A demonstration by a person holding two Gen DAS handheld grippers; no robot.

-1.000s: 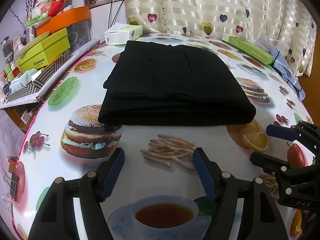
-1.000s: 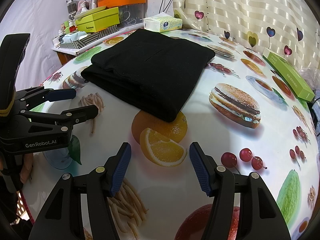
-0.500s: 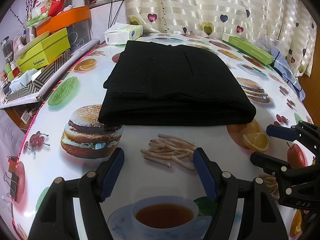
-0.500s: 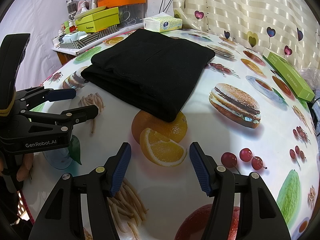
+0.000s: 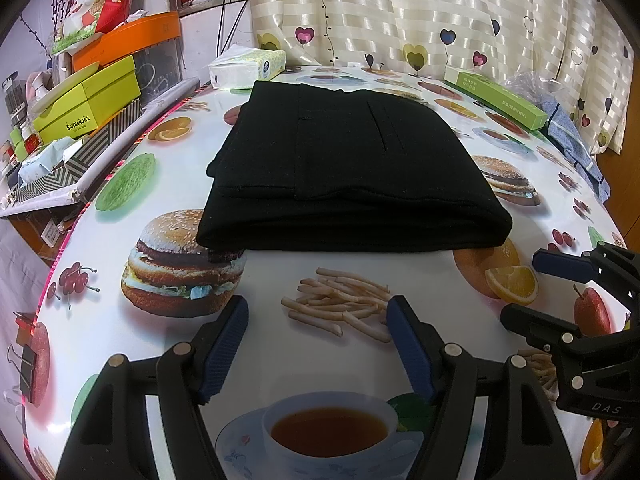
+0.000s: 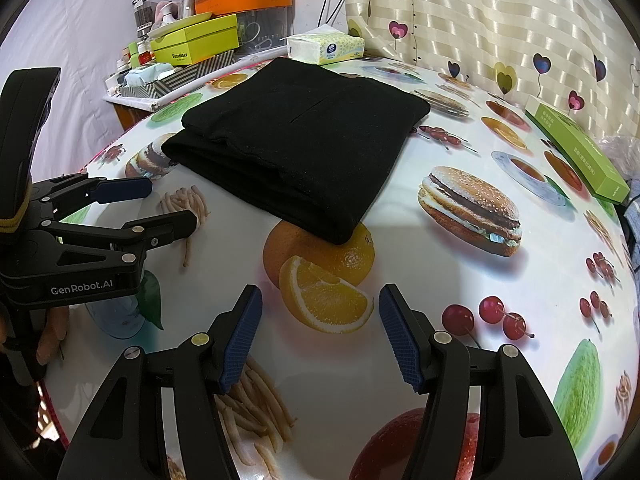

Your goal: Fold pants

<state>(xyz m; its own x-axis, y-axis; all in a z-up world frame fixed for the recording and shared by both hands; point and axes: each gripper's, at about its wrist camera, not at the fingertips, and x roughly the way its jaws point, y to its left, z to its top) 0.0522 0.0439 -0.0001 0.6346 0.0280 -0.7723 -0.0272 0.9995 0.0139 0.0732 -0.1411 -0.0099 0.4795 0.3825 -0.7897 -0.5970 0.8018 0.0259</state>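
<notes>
Left claw [image 5: 318, 312] hangs released above the desk [image 5: 400, 280], empty. The black pants [image 5: 352, 168] lie folded in a compact stack just beyond. Right claw [image 6: 320, 304] is likewise released. Best finish: withdraw both clear, leaving the stack undisturbed.

The black body of the left gripper [image 6: 168, 210], seen from the right wrist, bears "GenRobot.AI" in white letters. The right gripper [image 5: 536, 286], seen from the left wrist, shows "DAS" on its body. A yellow-green box [image 5: 90, 106] carries a dark brand line, roughly "Sushangnx", not sharp enough to be sure. The print on the long green box [image 5: 496, 96] is too small to read.
</notes>
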